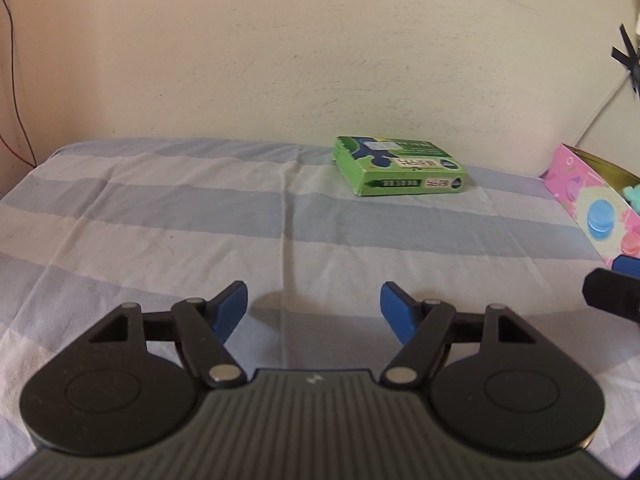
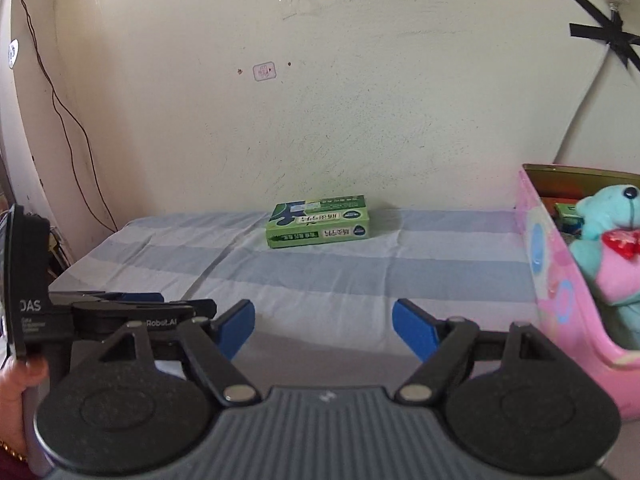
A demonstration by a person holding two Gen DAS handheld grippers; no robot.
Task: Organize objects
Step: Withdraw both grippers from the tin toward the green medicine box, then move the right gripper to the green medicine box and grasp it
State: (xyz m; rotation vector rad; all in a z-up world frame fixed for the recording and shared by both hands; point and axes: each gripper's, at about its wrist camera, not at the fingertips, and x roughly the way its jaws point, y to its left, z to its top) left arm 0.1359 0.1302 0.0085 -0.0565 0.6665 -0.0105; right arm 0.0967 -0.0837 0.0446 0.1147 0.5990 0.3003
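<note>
A green carton (image 1: 400, 166) lies flat near the wall on the striped cloth, and the right wrist view shows the same green carton (image 2: 318, 222) at the far side. My left gripper (image 1: 312, 310) hovers open over the cloth, well short of the carton, nothing between its blue pads. My right gripper (image 2: 323, 330) is open too, empty, beside a pink box (image 2: 560, 296). In that box sit a teal and pink plush bear (image 2: 604, 236) and a small green item. The left gripper's body (image 2: 120, 312) shows at the left of the right wrist view, held by a hand.
The blue and white striped cloth (image 1: 160, 216) covers the surface up to a cream wall. The pink box (image 1: 592, 208) stands at the right edge in the left wrist view. Cables (image 2: 72, 120) hang down the wall at the left. Black tape (image 2: 604, 36) marks the wall top right.
</note>
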